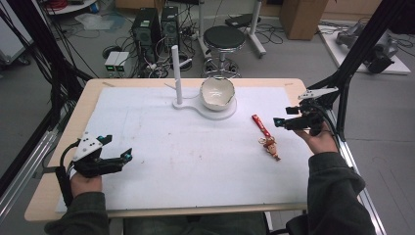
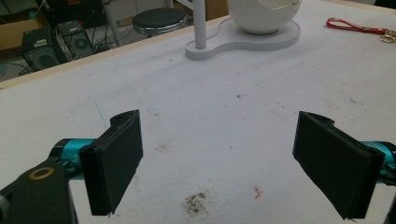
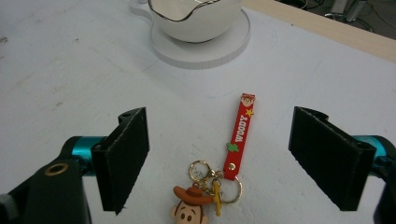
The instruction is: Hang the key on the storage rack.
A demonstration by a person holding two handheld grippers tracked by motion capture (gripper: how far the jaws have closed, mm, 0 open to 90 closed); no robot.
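A keychain lies on the white mat at the right: a red "Woody" strap (image 1: pixel 261 125) (image 3: pixel 240 135) joined by gold rings to a small cowboy figure (image 1: pixel 270 146) (image 3: pixel 189 207). My right gripper (image 1: pixel 283 116) (image 3: pixel 219 158) hovers just right of it, open, with the jaws standing either side of the strap and nothing between them. My left gripper (image 1: pixel 116 148) (image 2: pixel 219 163) is open over bare mat at the front left. At the back centre, a white bowl (image 1: pixel 217 93) (image 2: pixel 264 16) (image 3: pixel 196 18) with a chipped rim rests on a white stand (image 1: pixel 205 110) that has an upright post (image 1: pixel 176 73).
The mat (image 1: pixel 171 147) covers most of a wooden table (image 1: pixel 83 112). A black frame post (image 1: pixel 345 98) rises close to the right edge by my right hand. Behind the table on the floor are a stool (image 1: pixel 224 36), computer towers (image 1: pixel 147 27) and cables.
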